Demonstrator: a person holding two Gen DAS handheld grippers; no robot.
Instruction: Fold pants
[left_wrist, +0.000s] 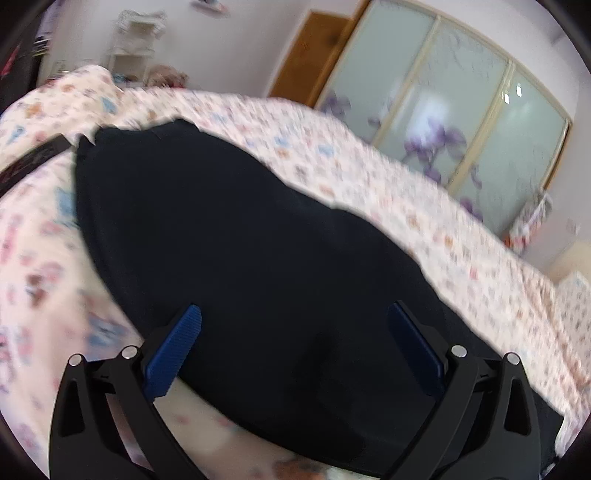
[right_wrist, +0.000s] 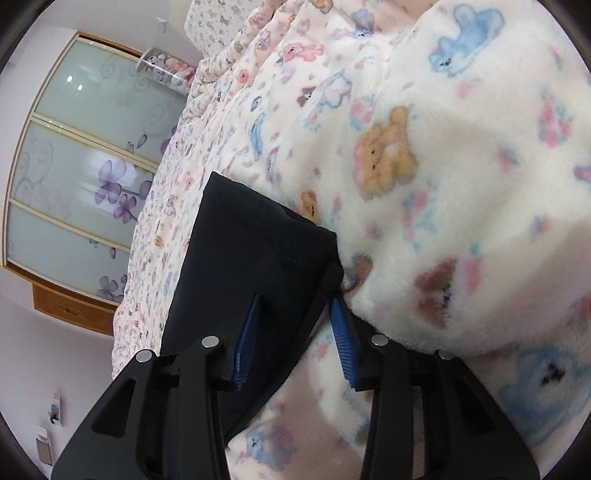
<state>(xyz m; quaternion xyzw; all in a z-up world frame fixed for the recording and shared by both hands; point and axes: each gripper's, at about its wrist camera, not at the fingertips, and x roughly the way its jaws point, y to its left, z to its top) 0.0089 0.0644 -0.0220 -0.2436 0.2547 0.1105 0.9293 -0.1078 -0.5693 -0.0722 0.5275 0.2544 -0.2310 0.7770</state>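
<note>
Left gripper, black frame with ribbed blue pads, has its fingers spread wide and tipped downward, nothing pinched between them. The left-wrist shot is pretty smeared, so I can't tell if the tips touch what's below. Right gripper, same black-and-blue build, also angles down, jaws partly apart. Its fingers sit either side of a dark fabric edge, and the pads don't look like they're pressing on it.
</note>
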